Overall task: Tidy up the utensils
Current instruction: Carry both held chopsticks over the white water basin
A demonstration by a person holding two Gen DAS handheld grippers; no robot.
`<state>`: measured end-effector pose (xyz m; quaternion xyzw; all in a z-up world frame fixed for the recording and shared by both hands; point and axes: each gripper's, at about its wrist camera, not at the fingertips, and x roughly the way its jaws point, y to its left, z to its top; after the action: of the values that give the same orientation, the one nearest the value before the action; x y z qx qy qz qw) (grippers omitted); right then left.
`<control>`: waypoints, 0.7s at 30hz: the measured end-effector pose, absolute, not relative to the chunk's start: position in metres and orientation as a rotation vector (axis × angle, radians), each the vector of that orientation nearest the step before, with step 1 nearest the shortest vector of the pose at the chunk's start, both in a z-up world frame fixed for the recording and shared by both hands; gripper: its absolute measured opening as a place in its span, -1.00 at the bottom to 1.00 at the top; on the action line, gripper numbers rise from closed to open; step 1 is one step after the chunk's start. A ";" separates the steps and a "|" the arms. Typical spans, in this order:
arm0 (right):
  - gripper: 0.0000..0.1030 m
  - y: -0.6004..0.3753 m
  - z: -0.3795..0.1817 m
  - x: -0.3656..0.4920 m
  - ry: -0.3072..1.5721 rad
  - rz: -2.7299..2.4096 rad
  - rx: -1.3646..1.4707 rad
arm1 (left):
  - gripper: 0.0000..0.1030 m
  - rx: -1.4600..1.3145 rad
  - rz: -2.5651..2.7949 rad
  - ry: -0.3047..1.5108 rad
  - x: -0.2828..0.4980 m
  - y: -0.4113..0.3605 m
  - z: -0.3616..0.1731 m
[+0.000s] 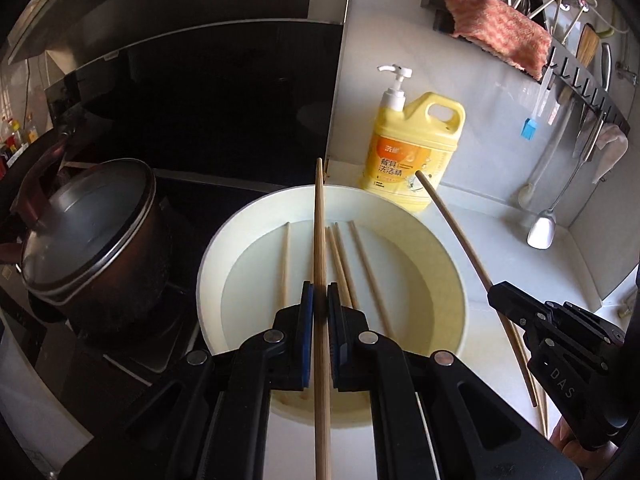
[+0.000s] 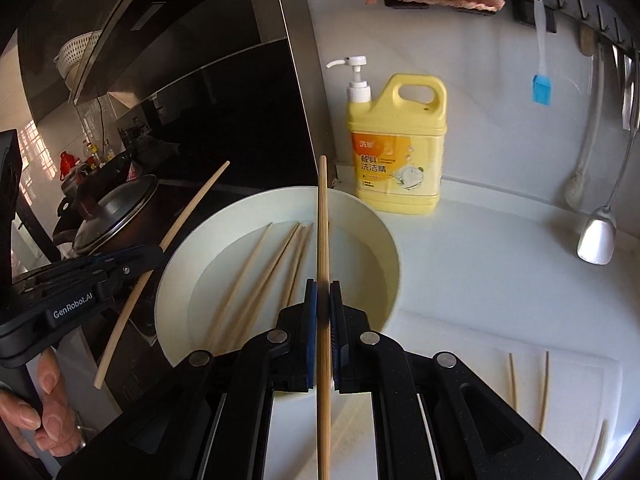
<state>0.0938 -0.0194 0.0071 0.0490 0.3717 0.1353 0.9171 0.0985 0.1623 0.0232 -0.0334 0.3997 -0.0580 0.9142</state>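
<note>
My left gripper (image 1: 321,286) is shut on a wooden chopstick (image 1: 320,216) that runs straight forward above the white bowl (image 1: 224,236). My right gripper (image 2: 324,284) is shut on another chopstick (image 2: 323,208), also above the bowl (image 2: 384,240). Each gripper shows in the other view: the right one (image 1: 496,290) with its chopstick (image 1: 452,222) at the right, the left one (image 2: 158,250) with its chopstick (image 2: 192,204) at the left. Several chopsticks (image 1: 366,268) (image 2: 276,262) lie in the bowl. Two more chopsticks (image 2: 544,388) lie on the white counter.
A lidded dark pot (image 1: 88,216) stands left of the bowl on the stove. A yellow detergent bottle (image 2: 396,148) stands behind the bowl. A rail with a pink cloth (image 1: 500,28), a blue brush (image 2: 541,88) and a ladle (image 2: 598,236) hangs on the wall. A hand (image 2: 44,412) grips the left tool.
</note>
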 end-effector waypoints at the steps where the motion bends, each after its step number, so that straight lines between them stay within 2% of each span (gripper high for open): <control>1: -0.88 -0.012 0.004 0.102 0.777 0.275 0.120 | -0.86 -0.068 -0.134 0.841 0.108 0.167 0.019; 10: -0.88 0.026 -0.036 0.153 0.910 0.225 0.195 | -0.85 -0.055 -0.225 0.975 0.165 0.180 -0.029; 21: -0.88 0.033 -0.069 0.188 1.057 0.210 0.201 | -0.85 -0.087 -0.249 1.107 0.194 0.178 -0.071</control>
<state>0.1876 0.0334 -0.0689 0.0954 0.5025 0.0998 0.8535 0.1945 0.1776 -0.0711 -0.0411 0.5242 -0.1178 0.8424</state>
